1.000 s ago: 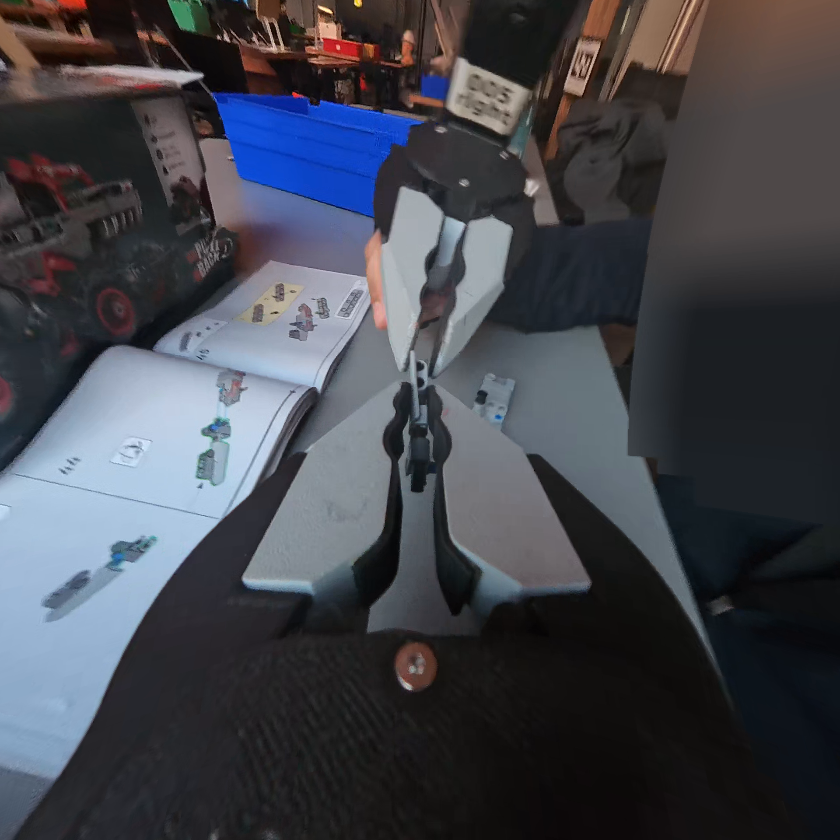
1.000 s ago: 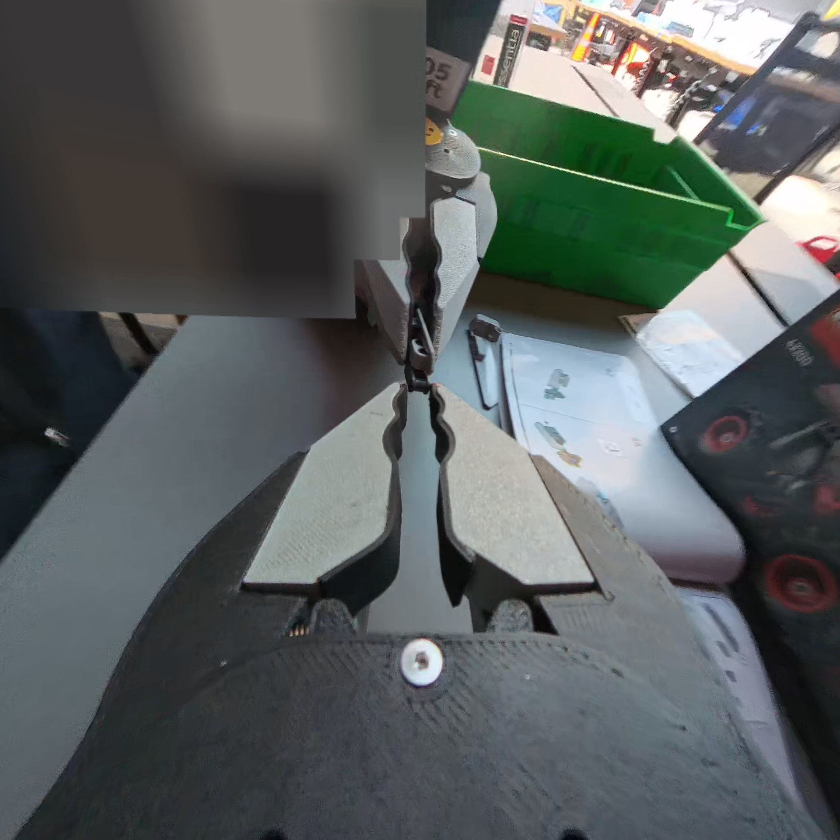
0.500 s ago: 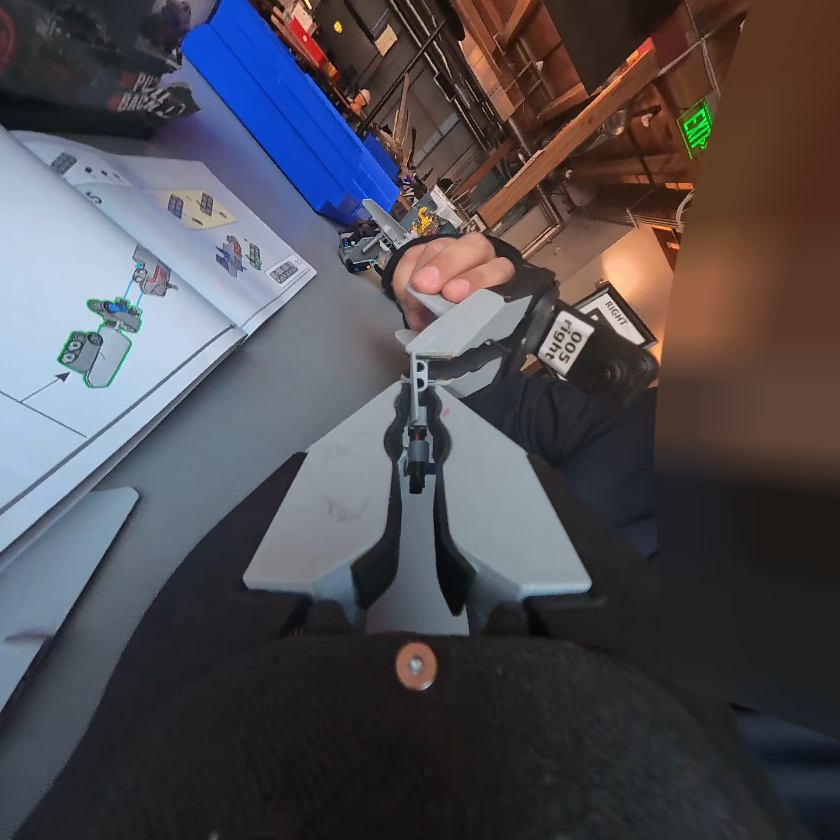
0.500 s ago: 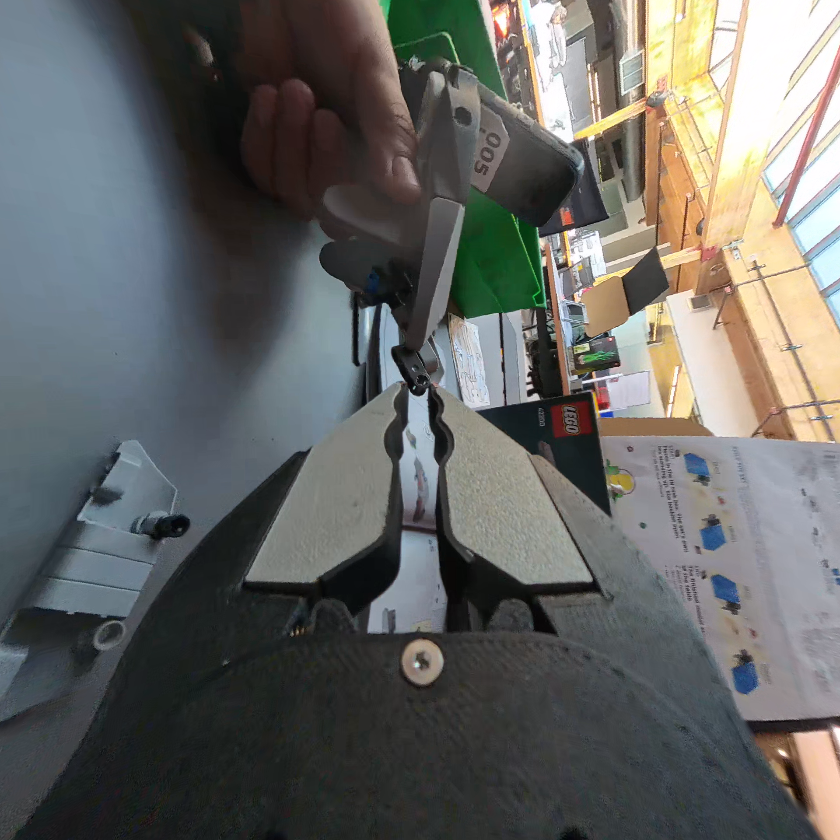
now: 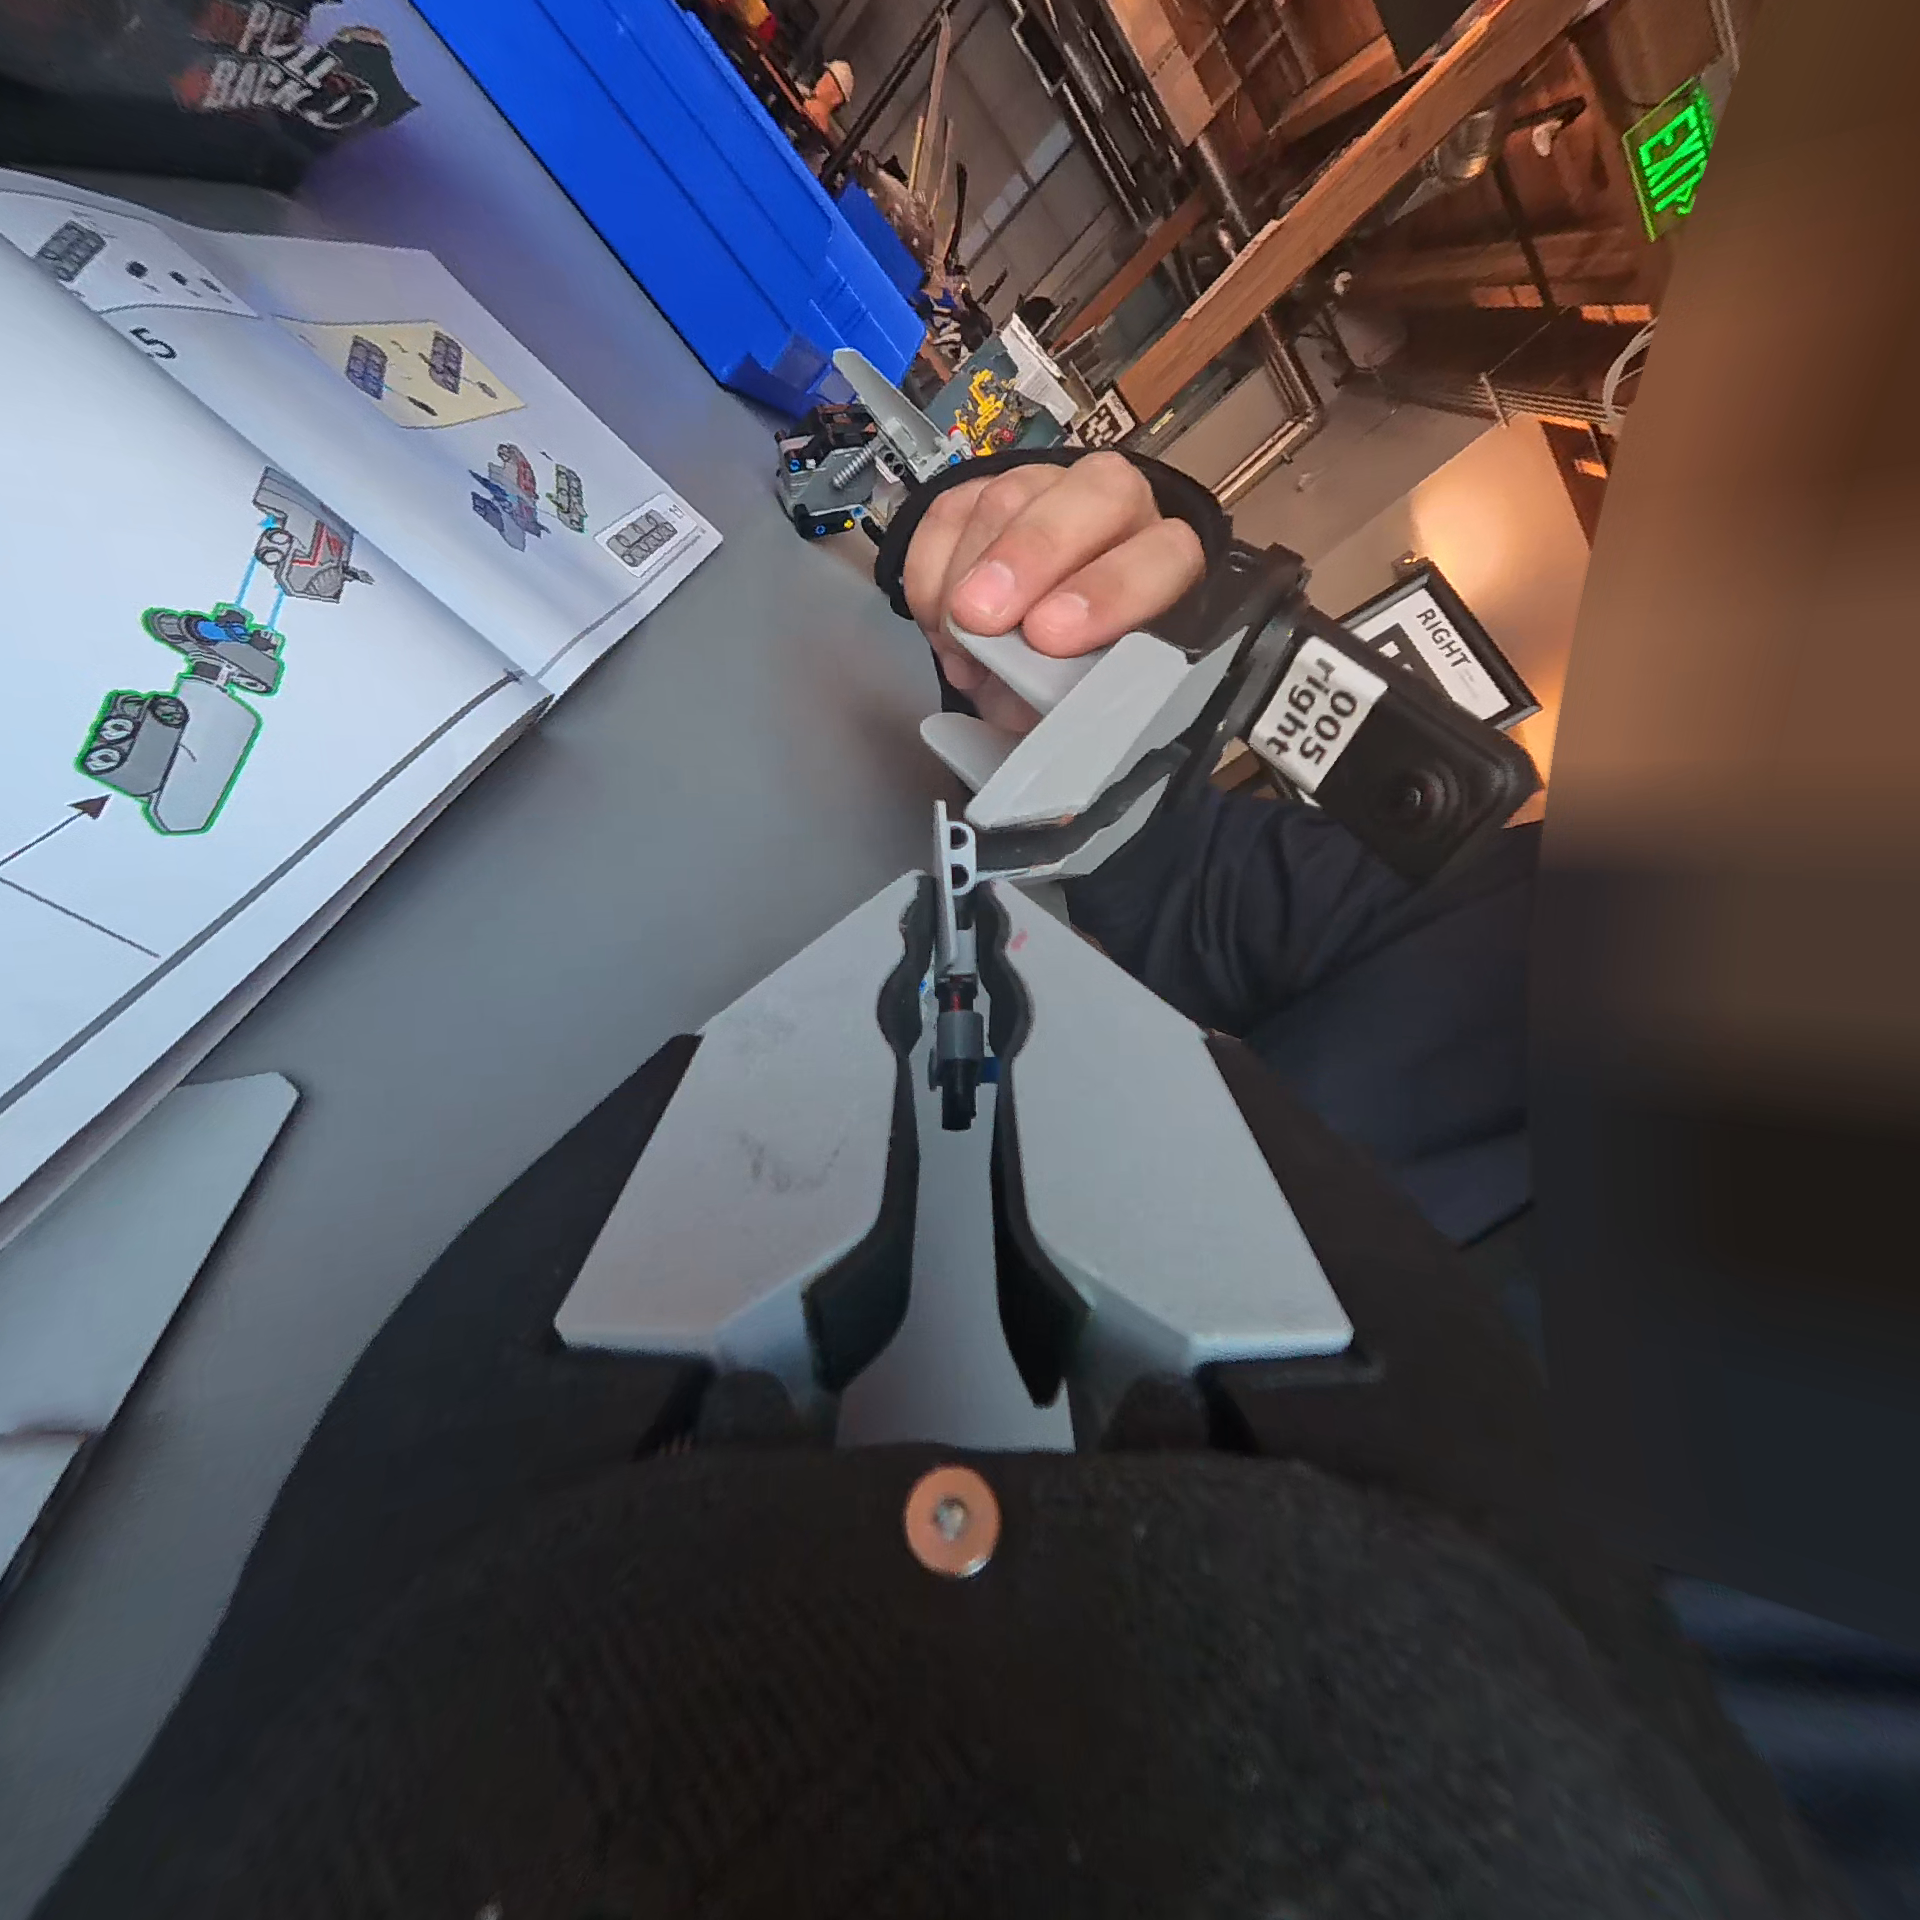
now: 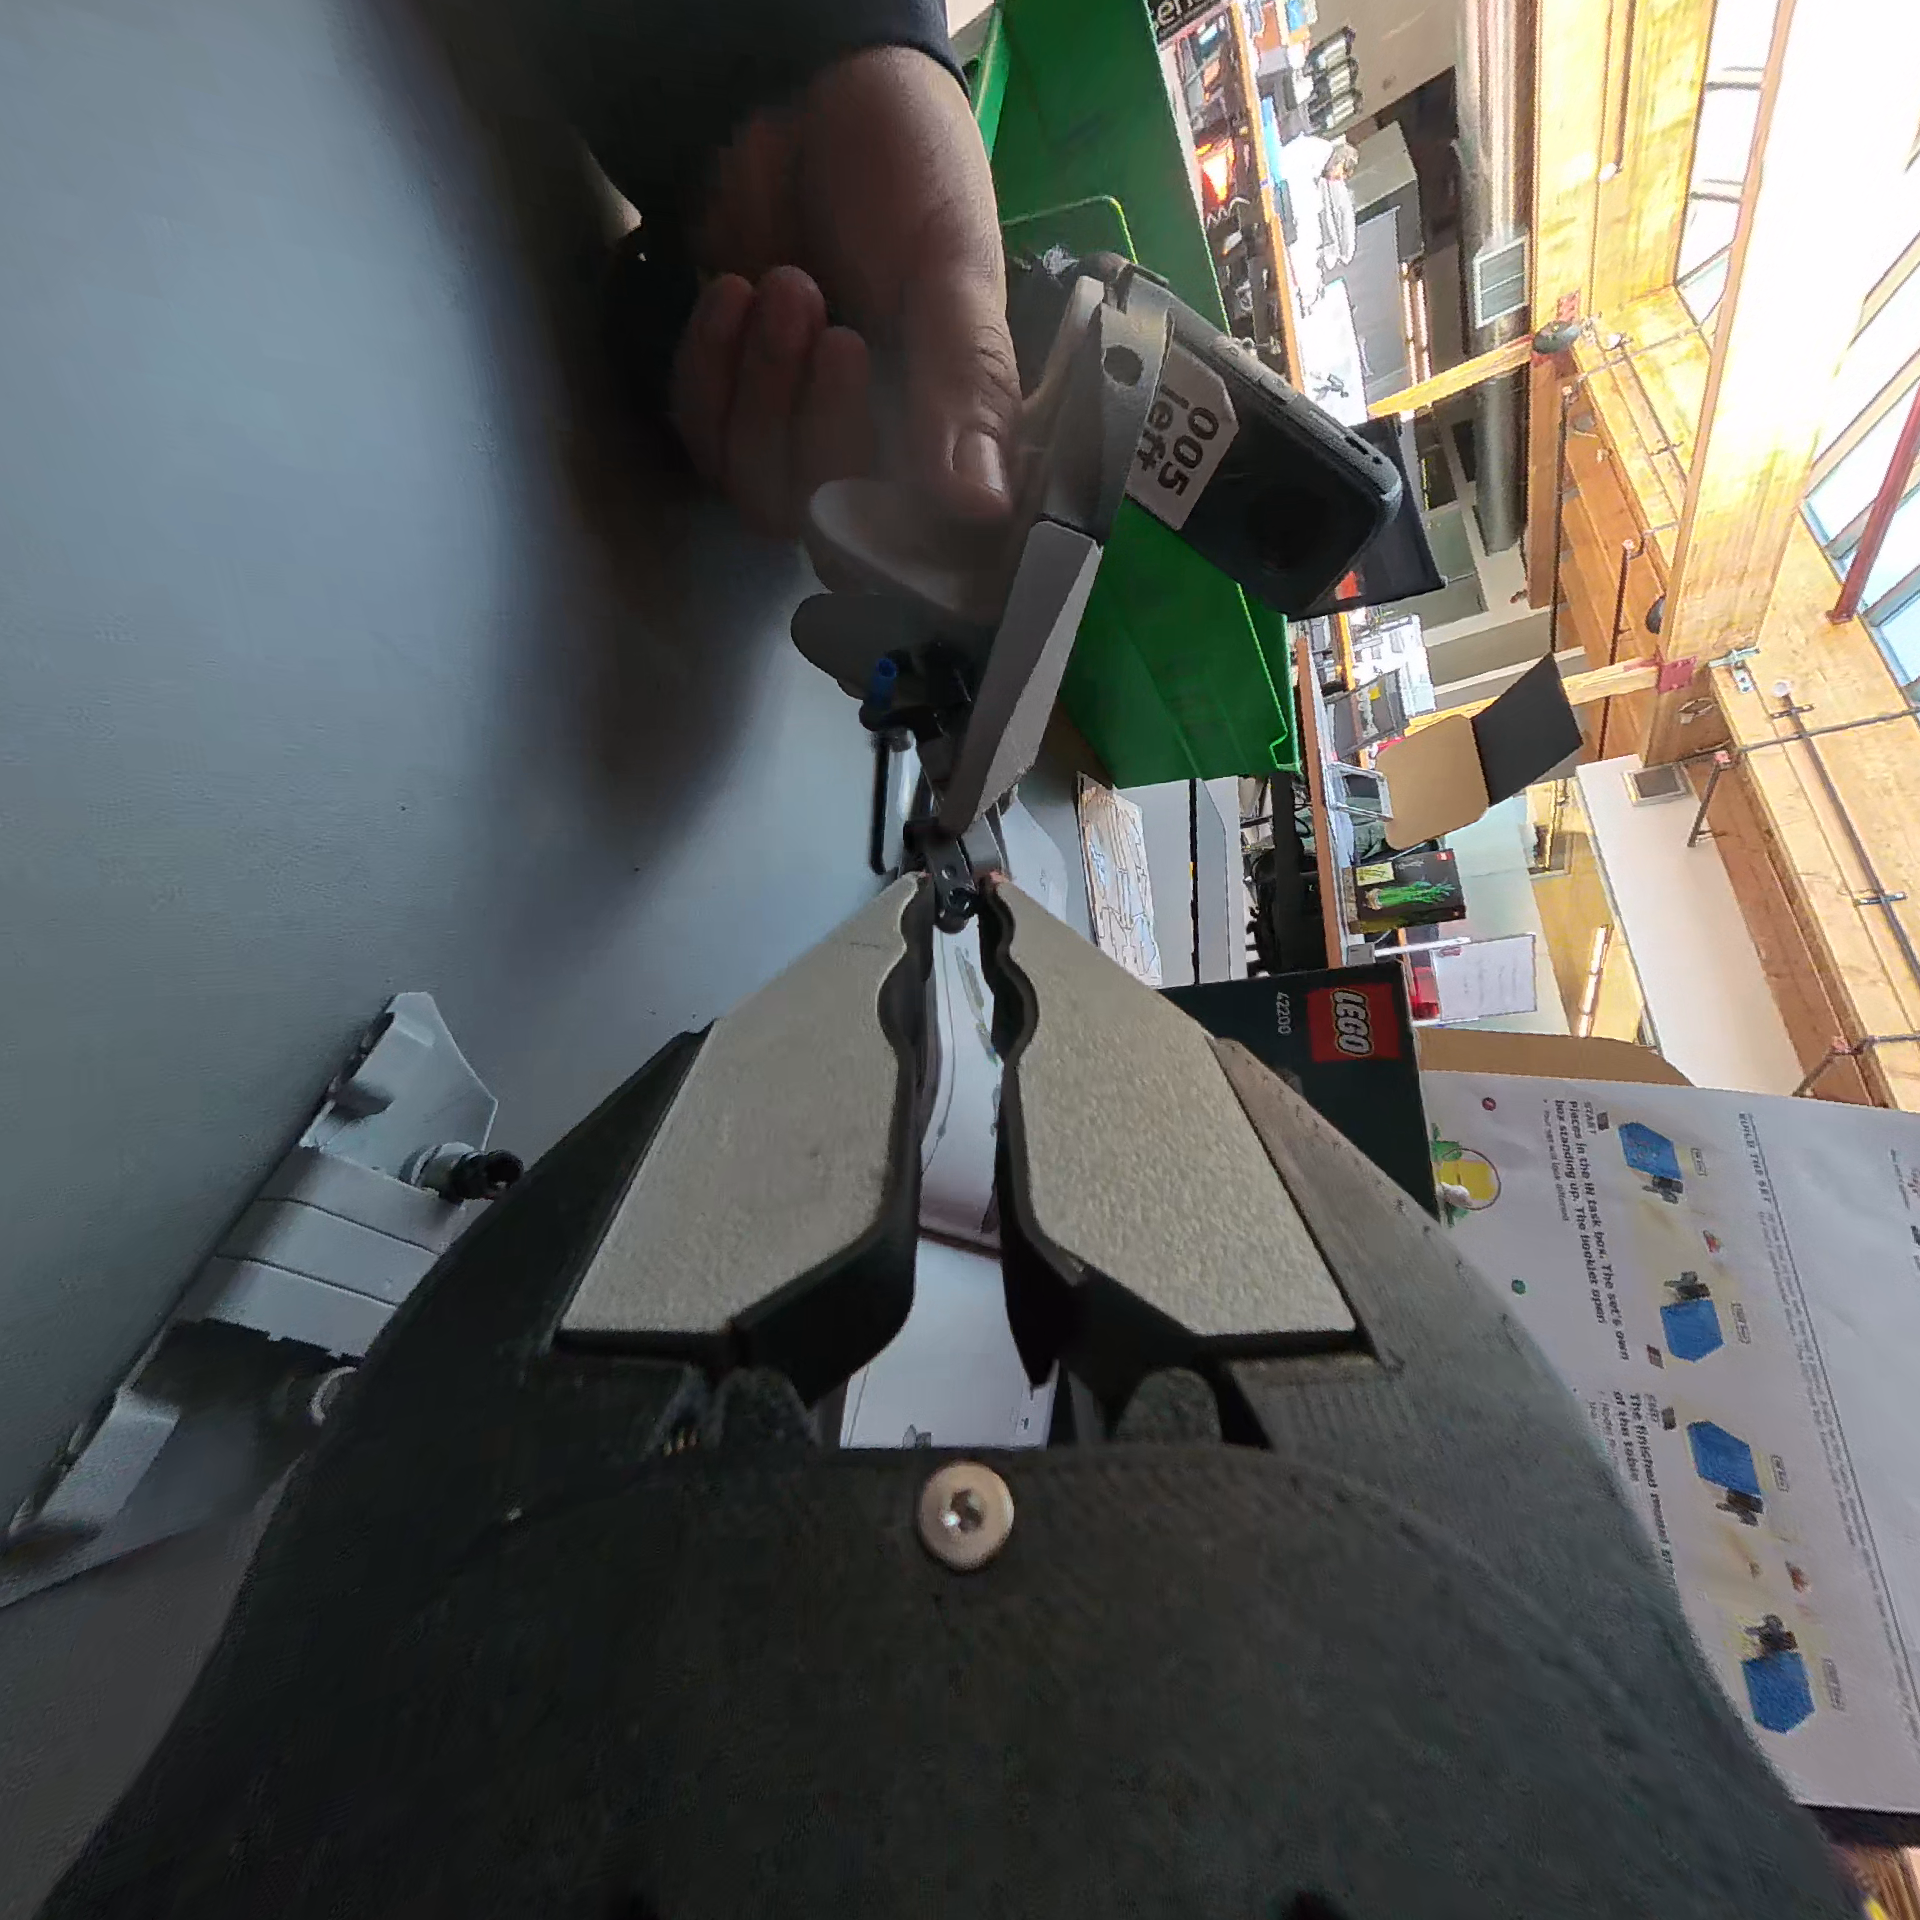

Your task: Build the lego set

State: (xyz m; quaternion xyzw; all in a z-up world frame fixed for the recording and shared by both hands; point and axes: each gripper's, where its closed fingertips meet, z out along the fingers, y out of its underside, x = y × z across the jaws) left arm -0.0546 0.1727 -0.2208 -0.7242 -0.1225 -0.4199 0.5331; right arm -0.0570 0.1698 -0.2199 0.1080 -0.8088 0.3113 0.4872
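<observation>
My left gripper is shut on a small lego assembly: a thin grey beam with a grey, red and black pin section between the fingers. The beam's holed end sticks out past the tips. My right gripper, seen in the left wrist view coming from the right, is closed on that end, which looks dark in its own view. The left gripper also shows in the right wrist view, tip to tip with mine. Both are held above the grey table.
An open instruction booklet, a dark lego box, a blue bin and a partly built model lie on the table. A grey lego panel part, a green bin and a printed sheet also show. The grippers are tip to tip, or close to it.
Both grippers have rolled sideways together since one second ago, so the views have turned. They stay tip to tip on the same small assembly. Little has moved in the last half second.
</observation>
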